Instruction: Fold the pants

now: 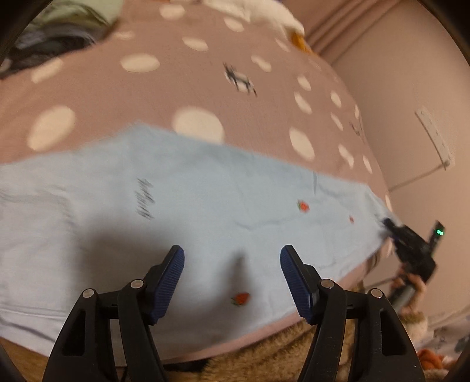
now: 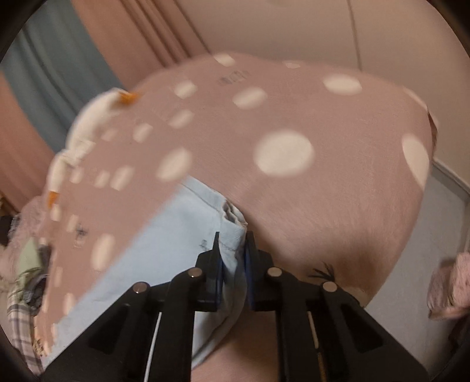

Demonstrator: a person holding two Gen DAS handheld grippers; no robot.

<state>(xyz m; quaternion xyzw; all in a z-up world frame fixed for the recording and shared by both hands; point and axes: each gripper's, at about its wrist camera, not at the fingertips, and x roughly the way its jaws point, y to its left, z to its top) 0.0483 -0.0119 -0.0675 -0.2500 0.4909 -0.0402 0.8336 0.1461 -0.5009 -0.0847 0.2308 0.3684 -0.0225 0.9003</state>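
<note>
Light blue pants [image 1: 176, 205] with small strawberry prints lie spread across a pink bedcover with white dots [image 1: 147, 97]. My left gripper [image 1: 232, 258] is open and empty, hovering just above the pants near the bed's front edge. My right gripper [image 2: 232, 244] is shut on the end of the pants [image 2: 164, 249], pinching a bunched hem between its fingers. In the left wrist view the right gripper [image 1: 390, 227] shows at the far right end of the pants, held by a hand.
A pile of clothes [image 1: 55, 32] lies at the back left of the bed. A white and orange plush [image 1: 270, 14] lies at the far edge. A wall with a power strip [image 1: 434, 138] is to the right. A brown furry rug [image 1: 264, 352] lies below the bed edge.
</note>
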